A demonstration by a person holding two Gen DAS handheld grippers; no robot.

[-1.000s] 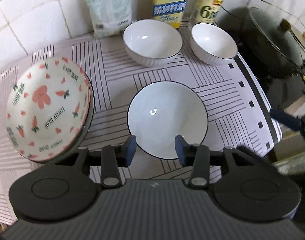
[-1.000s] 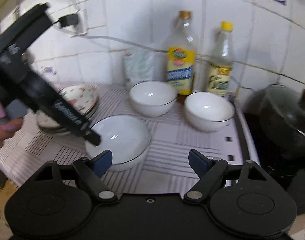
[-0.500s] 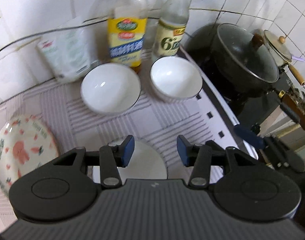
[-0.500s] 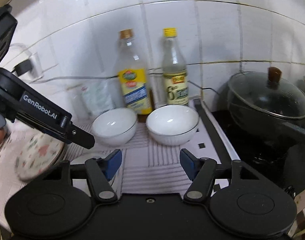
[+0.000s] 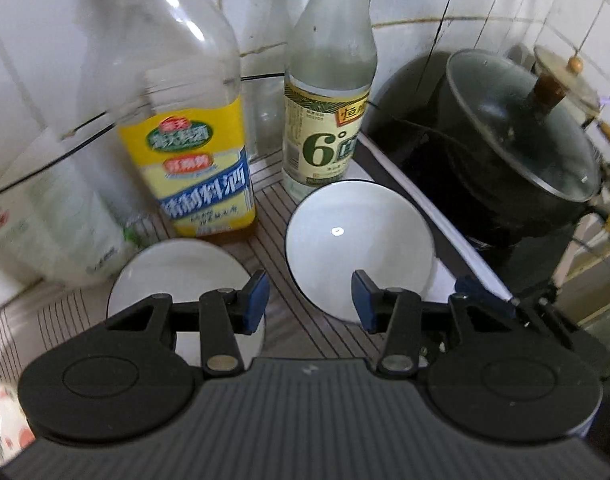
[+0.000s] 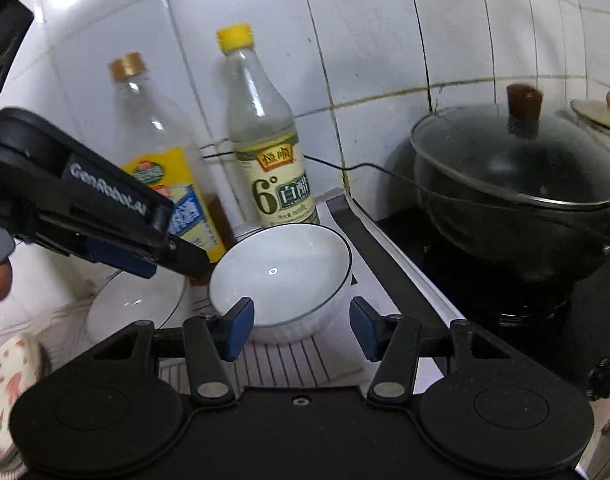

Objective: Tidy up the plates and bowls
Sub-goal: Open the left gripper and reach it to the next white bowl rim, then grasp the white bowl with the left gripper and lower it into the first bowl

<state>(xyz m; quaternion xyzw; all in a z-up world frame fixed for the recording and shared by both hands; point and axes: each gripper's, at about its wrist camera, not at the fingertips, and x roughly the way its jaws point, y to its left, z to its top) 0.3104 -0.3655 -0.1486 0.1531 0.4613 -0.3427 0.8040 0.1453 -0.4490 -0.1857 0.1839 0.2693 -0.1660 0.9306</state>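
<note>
Two white bowls with dark rims stand on the striped cloth by the wall. The right bowl [image 5: 359,240] [image 6: 283,270] sits before the vinegar bottle. The left bowl [image 5: 177,276] [image 6: 137,306] sits before the yellow-labelled bottle. My left gripper [image 5: 309,300] is open and empty, hovering over the gap between the two bowls; it shows in the right wrist view [image 6: 173,250]. My right gripper [image 6: 301,326] is open and empty, its fingertips either side of the right bowl's near wall. A carrot-patterned plate [image 6: 5,384] [image 5: 3,428] shows at the lower left edge.
A yellow-labelled bottle [image 5: 197,168] [image 6: 165,184] and a vinegar bottle [image 5: 325,120] [image 6: 271,164] stand against the tiled wall. A white bag [image 5: 53,224] leans at the left. A black pot with glass lid [image 5: 517,152] [image 6: 517,184] sits on the stove at right.
Both grippers have moved forward towards the two back bowls and the bottles. The large white front bowl has dropped out of view. The right gripper now straddles the right bowl.
</note>
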